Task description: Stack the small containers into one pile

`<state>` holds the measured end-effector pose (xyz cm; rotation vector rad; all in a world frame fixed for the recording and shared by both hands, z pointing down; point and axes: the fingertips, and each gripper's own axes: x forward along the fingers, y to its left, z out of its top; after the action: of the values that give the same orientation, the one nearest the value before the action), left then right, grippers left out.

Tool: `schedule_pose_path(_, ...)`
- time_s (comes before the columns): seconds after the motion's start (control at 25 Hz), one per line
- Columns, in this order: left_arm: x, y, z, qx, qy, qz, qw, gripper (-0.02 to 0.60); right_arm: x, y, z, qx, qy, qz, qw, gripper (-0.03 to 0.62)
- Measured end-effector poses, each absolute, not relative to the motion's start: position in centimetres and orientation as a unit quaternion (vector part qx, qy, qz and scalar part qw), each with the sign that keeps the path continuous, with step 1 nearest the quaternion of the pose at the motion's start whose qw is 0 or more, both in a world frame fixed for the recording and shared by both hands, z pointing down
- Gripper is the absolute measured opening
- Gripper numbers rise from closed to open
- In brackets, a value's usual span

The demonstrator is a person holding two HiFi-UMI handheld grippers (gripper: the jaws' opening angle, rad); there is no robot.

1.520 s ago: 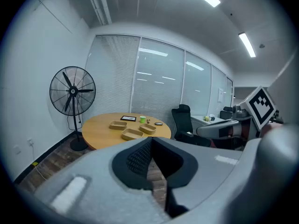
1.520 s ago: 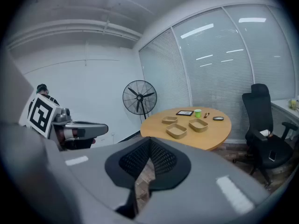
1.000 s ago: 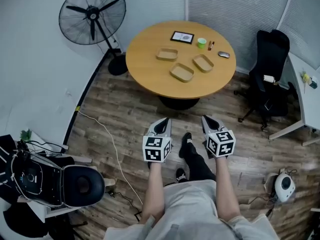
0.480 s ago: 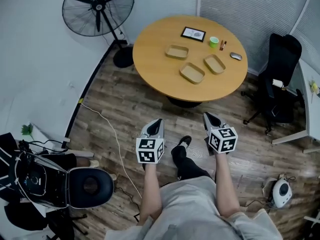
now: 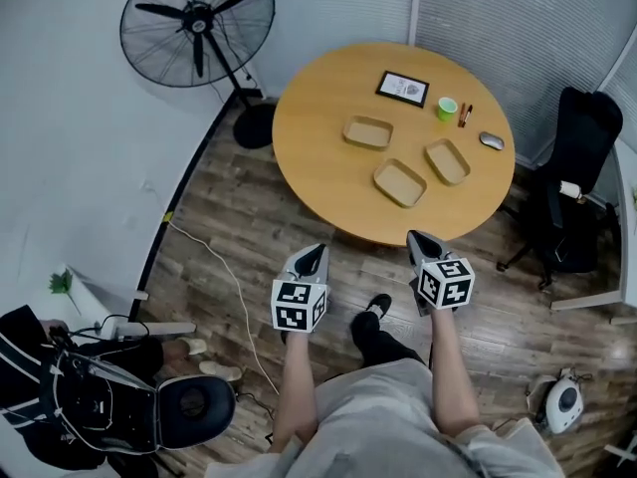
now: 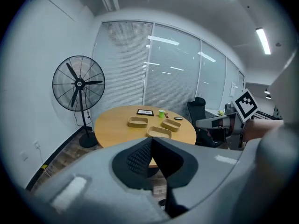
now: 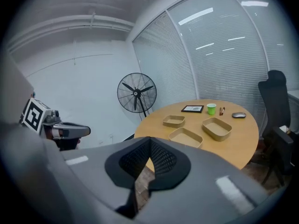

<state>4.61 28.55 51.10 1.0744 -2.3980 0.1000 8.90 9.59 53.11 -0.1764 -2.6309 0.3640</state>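
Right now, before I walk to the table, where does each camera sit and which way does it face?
Head view: on the person's head, looking steeply down at the round table, three containers and floor; shows forearms, legs, left gripper and right gripper.
Left gripper view: on the left gripper, facing the table along its shut jaws; right gripper at right edge.
Right gripper view: likewise on the right gripper, jaws shut; left gripper at left edge.
Shared: both gripper views show the fan.

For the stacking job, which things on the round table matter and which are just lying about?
Job: left container, near container, right container.
Lying about: framed picture, green cup, pens, mouse.
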Motion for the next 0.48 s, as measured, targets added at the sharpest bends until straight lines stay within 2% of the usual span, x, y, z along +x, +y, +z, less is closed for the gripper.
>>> schedule_pose_path(0.48,-8.2,17.3,53.3,0.466,-0.832,0.124,0.273,0.008,-0.8,2.1,56.7,-0.053,-0.947,0.166,0.27,-0.002)
